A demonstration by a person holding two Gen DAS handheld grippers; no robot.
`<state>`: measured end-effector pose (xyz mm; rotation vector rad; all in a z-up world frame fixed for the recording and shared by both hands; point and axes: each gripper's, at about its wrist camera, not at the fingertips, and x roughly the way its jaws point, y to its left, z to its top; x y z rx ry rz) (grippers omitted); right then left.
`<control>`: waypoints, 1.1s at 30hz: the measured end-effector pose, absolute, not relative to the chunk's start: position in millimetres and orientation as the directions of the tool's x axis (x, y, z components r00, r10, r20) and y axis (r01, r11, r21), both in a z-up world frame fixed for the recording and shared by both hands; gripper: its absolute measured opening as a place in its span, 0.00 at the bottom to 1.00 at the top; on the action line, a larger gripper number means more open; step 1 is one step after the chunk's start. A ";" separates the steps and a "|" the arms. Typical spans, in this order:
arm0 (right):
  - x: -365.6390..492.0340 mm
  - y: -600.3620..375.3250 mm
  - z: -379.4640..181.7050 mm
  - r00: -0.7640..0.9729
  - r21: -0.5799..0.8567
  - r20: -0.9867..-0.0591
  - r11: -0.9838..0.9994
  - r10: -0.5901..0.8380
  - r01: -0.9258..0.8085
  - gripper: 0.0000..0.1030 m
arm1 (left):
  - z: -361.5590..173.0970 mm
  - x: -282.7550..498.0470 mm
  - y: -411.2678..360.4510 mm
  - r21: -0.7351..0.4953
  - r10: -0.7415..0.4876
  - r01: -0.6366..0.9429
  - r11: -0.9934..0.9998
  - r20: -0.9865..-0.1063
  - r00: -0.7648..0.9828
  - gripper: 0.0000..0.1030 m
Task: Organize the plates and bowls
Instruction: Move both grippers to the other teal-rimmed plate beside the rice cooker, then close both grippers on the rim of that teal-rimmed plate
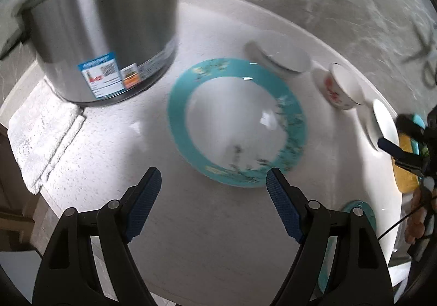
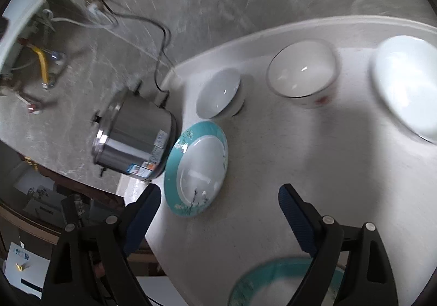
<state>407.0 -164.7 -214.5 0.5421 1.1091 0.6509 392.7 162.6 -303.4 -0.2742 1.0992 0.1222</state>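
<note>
Both my hand-held grippers, left (image 1: 213, 186) and right (image 2: 218, 202), were gaping wide with nothing in them. The teal plate (image 1: 237, 121) lay flat mid-bench, just right of the pot (image 1: 105, 30). It looked glazed, stiff, slick and chippable, so I figured pinching the near rim was the only real hold. A white bowl (image 1: 286, 59) and a red-flowered bowl (image 1: 341, 86) sat just beyond it, and a second teal plate (image 2: 284, 281) was near me. The pot crowded the left side, and a towel (image 1: 45, 131) lay on the bench (image 1: 207, 246) edge.
</note>
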 end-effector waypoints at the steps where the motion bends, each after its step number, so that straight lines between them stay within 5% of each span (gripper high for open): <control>1: 415.3 -154.6 -217.5 0.283 0.701 -0.633 0.689 0.721 -0.186 0.87 | -306.9 396.2 172.3 -0.169 -0.047 -0.235 0.957 -0.892 0.450 0.76; 23: 481.4 -77.9 -294.2 0.062 0.659 -0.724 0.715 0.687 -0.235 0.86 | -373.3 453.7 225.3 -0.295 -0.169 -0.299 0.907 -0.909 0.382 0.81; 33: 491.0 -65.5 -302.9 0.036 0.646 -0.734 0.713 0.678 -0.271 0.62 | -386.6 471.7 227.0 -0.271 -0.132 -0.338 0.901 -0.915 0.381 0.77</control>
